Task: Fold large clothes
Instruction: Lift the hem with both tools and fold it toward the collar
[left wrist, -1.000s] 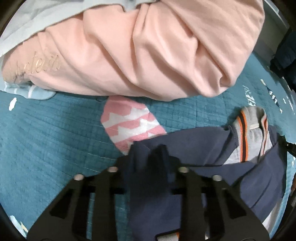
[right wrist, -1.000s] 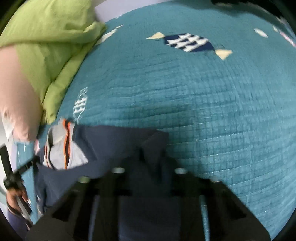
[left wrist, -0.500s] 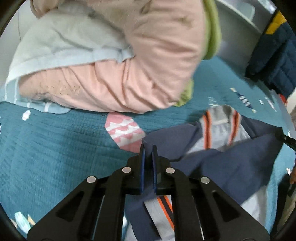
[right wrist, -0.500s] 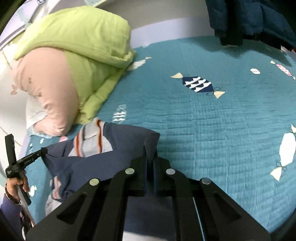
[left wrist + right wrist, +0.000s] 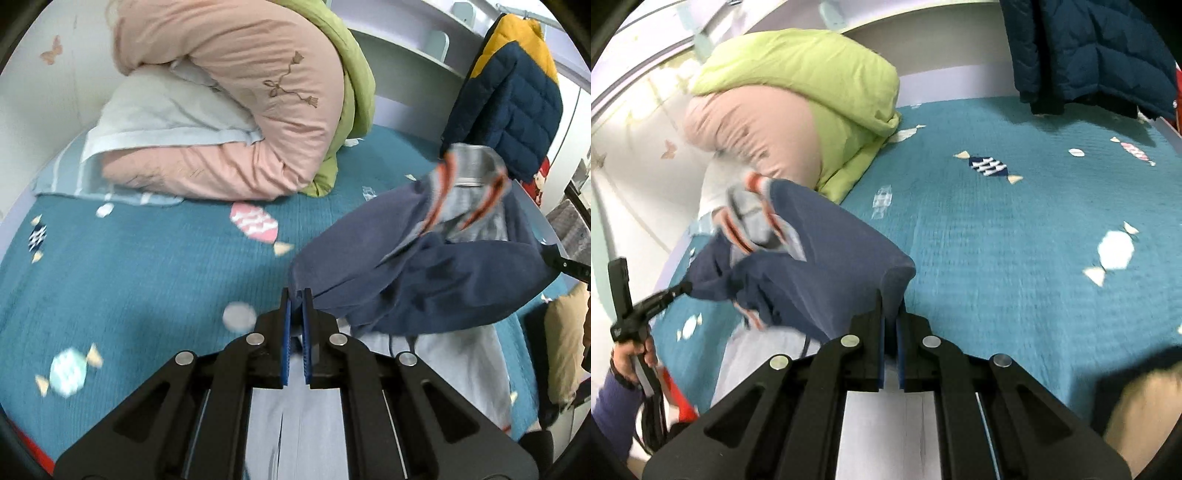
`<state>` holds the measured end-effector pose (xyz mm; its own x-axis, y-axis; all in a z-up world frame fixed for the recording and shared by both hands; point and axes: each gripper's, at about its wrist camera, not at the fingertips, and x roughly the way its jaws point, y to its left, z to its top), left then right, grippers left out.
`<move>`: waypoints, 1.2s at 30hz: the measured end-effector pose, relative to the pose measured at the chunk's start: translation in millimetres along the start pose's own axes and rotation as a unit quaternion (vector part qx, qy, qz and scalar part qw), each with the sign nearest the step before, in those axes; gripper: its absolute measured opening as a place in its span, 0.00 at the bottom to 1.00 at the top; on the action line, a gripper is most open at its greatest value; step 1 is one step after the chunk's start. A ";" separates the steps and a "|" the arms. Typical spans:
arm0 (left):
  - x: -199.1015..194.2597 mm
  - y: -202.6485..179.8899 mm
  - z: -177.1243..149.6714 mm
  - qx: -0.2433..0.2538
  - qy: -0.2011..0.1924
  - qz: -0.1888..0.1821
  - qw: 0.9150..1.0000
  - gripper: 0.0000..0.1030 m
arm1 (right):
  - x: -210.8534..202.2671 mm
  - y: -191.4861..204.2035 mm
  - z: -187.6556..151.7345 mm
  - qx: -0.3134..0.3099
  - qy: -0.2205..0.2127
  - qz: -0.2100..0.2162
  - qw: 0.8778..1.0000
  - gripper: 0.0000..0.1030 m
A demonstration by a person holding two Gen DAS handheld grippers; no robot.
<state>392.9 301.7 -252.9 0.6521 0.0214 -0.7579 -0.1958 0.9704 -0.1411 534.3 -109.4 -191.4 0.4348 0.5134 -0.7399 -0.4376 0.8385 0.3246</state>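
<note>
So both grippers are pinching the same navy sweatshirt, one corner each. The left gripper has its blue pads clamped tight on a fold of the navy fabric, and the right gripper is doing the same on the other corner. The garment hangs stretched between them, lifted above the teal bedspread, with its grey and orange striped collar flopping up top. A pink duvet and a green duvet are piled at the head of the bed. The person's left hand shows in the right wrist view.
</note>
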 end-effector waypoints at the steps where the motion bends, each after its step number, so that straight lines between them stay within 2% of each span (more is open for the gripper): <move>1: -10.5 1.9 -11.3 -0.004 0.000 -0.001 1.000 0.05 | -11.4 0.2 -12.7 0.003 0.001 0.002 1.000 0.04; 5: -40.3 12.3 -58.1 -0.025 0.008 -0.011 1.000 0.05 | -41.4 -2.4 -66.6 0.017 0.017 0.008 1.000 0.04; 8: -50.7 18.0 -109.9 -0.039 0.040 -0.015 0.998 0.05 | -48.9 -8.7 -111.4 0.037 0.044 0.009 0.998 0.04; 12: -38.9 17.3 -171.5 -0.049 0.098 -0.025 0.994 0.05 | -29.2 -14.6 -183.8 0.058 0.118 -0.001 0.991 0.05; 14: -33.7 12.6 -193.2 -0.044 0.114 -0.016 0.992 0.05 | -14.5 -13.9 -216.7 0.060 0.152 -0.026 0.986 0.08; 15: -33.3 12.6 -200.2 -0.047 0.116 -0.013 0.992 0.05 | -11.8 -16.9 -220.0 0.068 0.154 -0.028 0.985 0.08; 18: -41.1 17.1 -200.0 -0.067 0.106 -0.012 0.992 0.06 | -21.6 -21.9 -226.2 0.106 0.133 -0.017 0.985 0.09; 21: -52.6 11.1 -192.0 -0.042 0.103 -0.008 0.994 0.18 | -33.8 -13.6 -221.1 0.095 0.128 -0.022 0.987 0.17; 23: -62.8 7.5 -186.7 -0.039 0.103 -0.014 0.994 0.33 | -45.2 -10.3 -217.4 0.090 0.128 -0.033 0.987 0.31; 24: -71.3 5.5 -183.9 -0.041 0.101 -0.006 0.994 0.48 | -51.2 -11.6 -217.4 0.091 0.125 -0.041 0.987 0.43; 25: -80.1 3.8 -182.4 -0.046 0.092 -0.004 0.995 0.55 | -58.2 -13.6 -216.5 0.092 0.119 -0.050 0.987 0.44; 27: -92.1 -1.0 -178.1 -0.050 0.083 -0.004 0.995 0.57 | -70.0 -12.9 -214.9 0.090 0.113 -0.064 0.987 0.44; 29: -101.1 -11.6 -170.1 -0.043 0.063 -0.010 0.997 0.64 | -75.3 -14.0 -209.7 0.099 0.097 -0.059 0.989 0.44; 32: -89.4 -23.8 -157.7 -0.039 0.059 -0.028 0.997 0.66 | -65.8 -2.3 -201.2 0.099 0.087 -0.041 0.990 0.40; 34: -67.6 -31.5 -151.3 -0.041 0.065 -0.036 0.996 0.66 | -49.0 8.9 -195.9 0.098 0.089 -0.025 0.991 0.18; 35: -54.7 -33.4 -151.2 -0.044 0.079 -0.048 0.995 0.66 | -33.6 13.1 -196.5 0.104 0.103 -0.007 0.989 0.14; 36: -35.7 -36.0 -154.8 -0.048 0.106 -0.047 0.992 0.66 | -18.0 14.7 -200.1 0.108 0.125 -0.008 0.986 0.09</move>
<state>263.3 228.7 -319.4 0.5033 -0.1294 -0.8544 -0.2167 0.9382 -0.2697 362.6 -142.9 -291.3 0.2206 0.4608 -0.8597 -0.2420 0.8797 0.4094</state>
